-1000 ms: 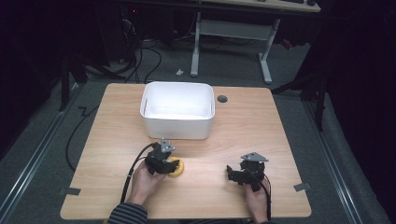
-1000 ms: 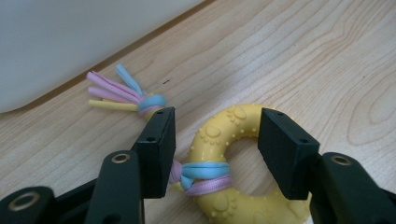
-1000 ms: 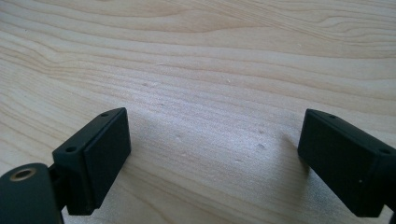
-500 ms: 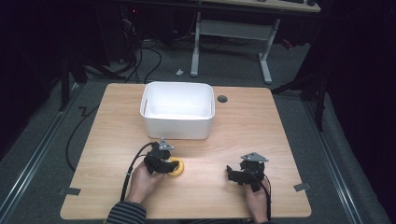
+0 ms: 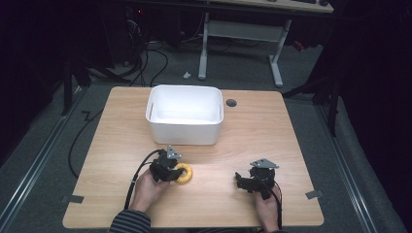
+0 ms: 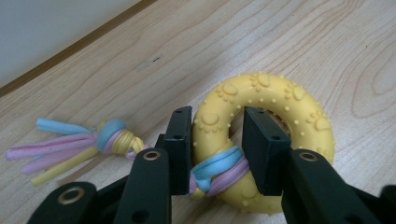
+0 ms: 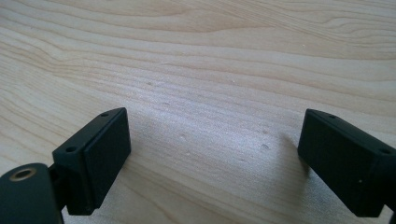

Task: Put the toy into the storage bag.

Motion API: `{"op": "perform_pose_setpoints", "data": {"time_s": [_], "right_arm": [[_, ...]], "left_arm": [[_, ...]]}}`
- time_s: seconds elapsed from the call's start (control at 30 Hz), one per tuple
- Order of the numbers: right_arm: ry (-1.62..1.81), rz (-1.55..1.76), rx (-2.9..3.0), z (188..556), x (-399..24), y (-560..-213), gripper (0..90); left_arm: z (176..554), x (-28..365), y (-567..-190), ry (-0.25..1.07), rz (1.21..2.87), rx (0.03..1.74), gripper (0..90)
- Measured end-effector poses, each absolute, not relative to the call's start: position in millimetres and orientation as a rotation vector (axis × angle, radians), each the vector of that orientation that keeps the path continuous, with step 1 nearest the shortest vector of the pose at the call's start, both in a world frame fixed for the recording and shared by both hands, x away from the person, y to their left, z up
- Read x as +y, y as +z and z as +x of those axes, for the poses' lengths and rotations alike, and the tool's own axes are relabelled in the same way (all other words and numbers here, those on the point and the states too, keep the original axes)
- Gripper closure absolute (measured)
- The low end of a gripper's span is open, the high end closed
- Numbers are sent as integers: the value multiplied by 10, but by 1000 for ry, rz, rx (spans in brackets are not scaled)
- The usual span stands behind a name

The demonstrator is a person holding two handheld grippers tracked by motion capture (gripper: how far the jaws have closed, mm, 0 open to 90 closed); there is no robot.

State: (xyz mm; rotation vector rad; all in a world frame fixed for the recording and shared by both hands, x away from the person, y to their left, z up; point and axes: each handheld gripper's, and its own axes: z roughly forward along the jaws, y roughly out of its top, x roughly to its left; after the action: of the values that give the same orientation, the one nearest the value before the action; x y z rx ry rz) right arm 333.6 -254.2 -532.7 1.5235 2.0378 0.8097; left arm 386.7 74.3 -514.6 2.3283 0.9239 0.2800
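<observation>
A yellow rubber ring toy [image 6: 280, 107] with paw prints lies on the wooden table [image 5: 272, 136], at front left in the high view [image 5: 186, 173]. A blue and pink cord is wrapped around it and ends in a knotted tassel [image 6: 70, 144]. My left gripper [image 6: 217, 123] has just been closing its jaws, and they now clamp one side of the ring, one pad outside it and one in its hole. In the high view the left gripper [image 5: 172, 171] rests low on the table. My right gripper [image 7: 212, 154] stands open over bare wood at front right [image 5: 243, 180].
A white rectangular tub [image 5: 184, 131] stands at the back middle of the table, just beyond the ring. A small dark grommet hole [image 5: 231, 103] sits to the tub's right. Dark floor, cables and a desk frame surround the table.
</observation>
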Motion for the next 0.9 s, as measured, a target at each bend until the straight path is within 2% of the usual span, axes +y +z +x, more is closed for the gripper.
{"op": "perform_pose_setpoints", "data": {"time_s": [0.9], "right_arm": [[808, 1520, 2042, 3334, -2542, -5326, 93]], "left_arm": [[3836, 838, -5022, 257, 2284, 935, 650]]}}
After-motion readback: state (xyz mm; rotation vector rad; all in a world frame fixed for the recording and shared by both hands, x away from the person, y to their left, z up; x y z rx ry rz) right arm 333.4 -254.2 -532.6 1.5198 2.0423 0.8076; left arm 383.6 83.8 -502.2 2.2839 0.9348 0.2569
